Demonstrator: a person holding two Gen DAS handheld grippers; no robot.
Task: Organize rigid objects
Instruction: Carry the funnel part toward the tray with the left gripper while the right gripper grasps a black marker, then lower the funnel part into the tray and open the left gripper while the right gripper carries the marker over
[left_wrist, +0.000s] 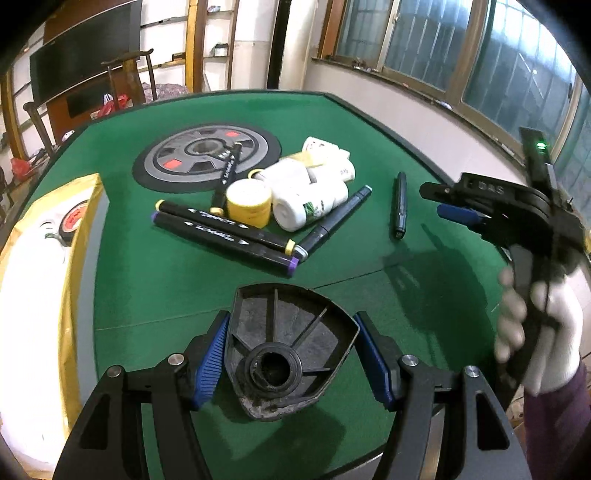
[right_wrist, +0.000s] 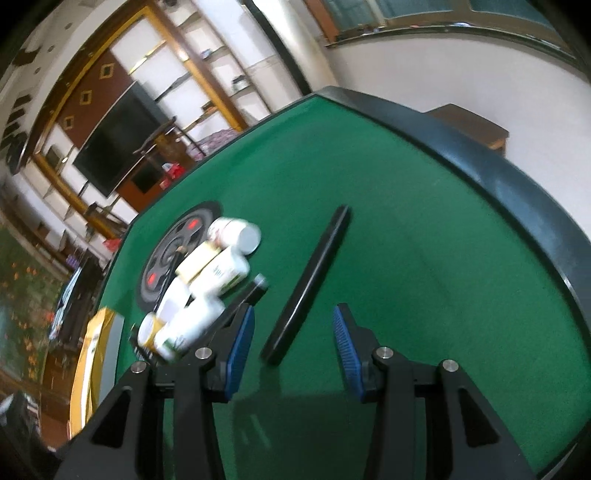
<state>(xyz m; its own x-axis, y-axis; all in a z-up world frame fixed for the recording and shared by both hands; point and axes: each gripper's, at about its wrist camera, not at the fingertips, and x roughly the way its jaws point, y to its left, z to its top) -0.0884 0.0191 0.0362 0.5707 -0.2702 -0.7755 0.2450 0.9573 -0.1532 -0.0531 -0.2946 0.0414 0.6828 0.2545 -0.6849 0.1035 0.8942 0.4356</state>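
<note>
Through the left wrist camera, the left gripper (left_wrist: 291, 354) has its jaws around a black wedge-shaped part (left_wrist: 288, 347), the pads beside its edges though contact is unclear; close squarely before lifting. Through the right wrist camera, the right gripper (right_wrist: 293, 345), tilted, hovers with jaws apart over a black pen (right_wrist: 308, 284) lying between and ahead of them, bottles (right_wrist: 207, 280) to the left.

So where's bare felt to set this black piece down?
Bare felt lies between the left gripper and the purple-capped marker, and right of the lone black pen toward the table rim. The bottles and markers are crowded mid-table.
</note>
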